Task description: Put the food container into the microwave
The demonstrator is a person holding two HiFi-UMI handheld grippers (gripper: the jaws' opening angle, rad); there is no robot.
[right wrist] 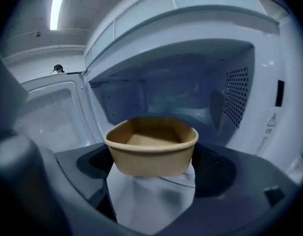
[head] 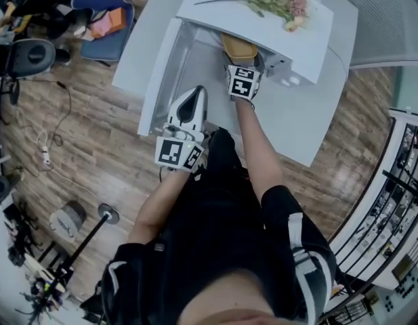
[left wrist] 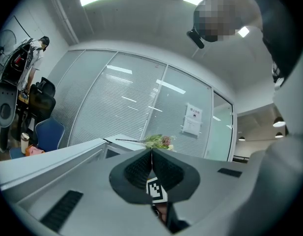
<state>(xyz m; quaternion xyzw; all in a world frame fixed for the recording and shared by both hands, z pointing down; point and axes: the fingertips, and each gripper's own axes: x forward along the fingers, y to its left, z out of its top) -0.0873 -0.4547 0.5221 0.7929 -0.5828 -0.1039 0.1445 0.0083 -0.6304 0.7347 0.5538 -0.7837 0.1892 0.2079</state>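
Person seen from above, standing at a white table (head: 300, 124) that carries a white microwave (head: 215, 12) with its door (head: 162, 73) swung open to the left.

The right gripper (head: 240, 59) reaches forward on an outstretched bare arm. Its jaws are parted to the width of a brown paper food container (head: 237, 47) and press against the container's two sides. The container sits level, right at the mouth of the oven, partly under the front edge of the oven's top. In the right gripper view the food container (right wrist: 151, 132) is open-topped and looks empty. It is held between the dark pads of the right gripper (right wrist: 153, 167), with the lit microwave (right wrist: 156, 90) cavity just beyond it and the door (right wrist: 48, 117) standing open at the left.

The left gripper (head: 192, 103) is held low and close to the person's body, near the lower end of the open door. In the left gripper view the left gripper (left wrist: 151, 156) has its jaws pressed together with nothing between them, and it points up toward glass office walls and ceiling lights.

A loose cluster of greens with pink bits (head: 280, 2) lies on the microwave's top. It also shows just past the jaw tips in the left gripper view (left wrist: 158, 141).
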